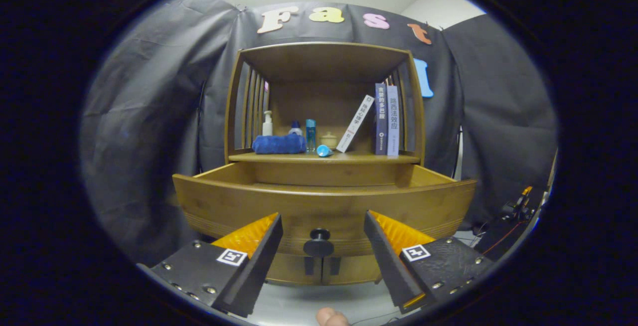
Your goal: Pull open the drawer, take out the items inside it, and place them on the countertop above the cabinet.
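My claw (323, 226) is released: its two fingers (259, 251) stand wide apart and grip nothing. A fingertip (331, 317) of my hand shows below them, over a pale floor (319, 301).

Between the fingers, just ahead, sits the round dark knob (318, 242) of the drawer (324, 206). Neither finger touches it. The drawer is pulled out toward me; its curved wooden front runs crosswise, left to right, so its long axis lies across my line of sight and its open top faces upward. I cannot see the contents past the front panel.

Beyond the drawer is the countertop (359, 157) of the wooden cabinet (324, 62), with slatted side walls and a roof panel. On the countertop, from left: a white pump bottle (267, 123), a folded blue towel (279, 143), a blue bottle (310, 135), a small cream jar (328, 139), a small blue object (324, 151) at the front edge, a white book (355, 123) leaning rightward, and two upright books (387, 119).

Black cloth (149, 116) encloses the booth behind and to both sides. Cables and equipment (516, 211) lie at lower right.
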### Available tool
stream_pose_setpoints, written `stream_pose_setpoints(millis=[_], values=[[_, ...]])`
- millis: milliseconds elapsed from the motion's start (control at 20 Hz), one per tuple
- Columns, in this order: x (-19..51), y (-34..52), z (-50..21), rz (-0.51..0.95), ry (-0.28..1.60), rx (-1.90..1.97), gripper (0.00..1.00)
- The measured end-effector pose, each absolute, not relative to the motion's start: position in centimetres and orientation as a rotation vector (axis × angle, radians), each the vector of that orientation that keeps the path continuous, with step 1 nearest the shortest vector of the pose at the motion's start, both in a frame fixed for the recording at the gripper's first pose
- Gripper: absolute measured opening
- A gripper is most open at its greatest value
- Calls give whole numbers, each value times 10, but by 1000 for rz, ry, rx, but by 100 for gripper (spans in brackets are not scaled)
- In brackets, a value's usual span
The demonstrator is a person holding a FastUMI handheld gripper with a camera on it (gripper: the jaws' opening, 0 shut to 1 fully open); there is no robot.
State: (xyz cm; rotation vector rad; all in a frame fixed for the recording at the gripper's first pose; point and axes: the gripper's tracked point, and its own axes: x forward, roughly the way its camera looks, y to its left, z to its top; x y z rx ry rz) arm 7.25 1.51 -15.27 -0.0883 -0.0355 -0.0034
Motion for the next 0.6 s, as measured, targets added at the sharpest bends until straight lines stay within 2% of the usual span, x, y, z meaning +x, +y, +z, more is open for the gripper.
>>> stream_pose_setpoints(millis=[500, 600], values=[[117, 1, -184, -46, 14, -23, 97], [114, 3, -187, -49, 10, -30, 94]])
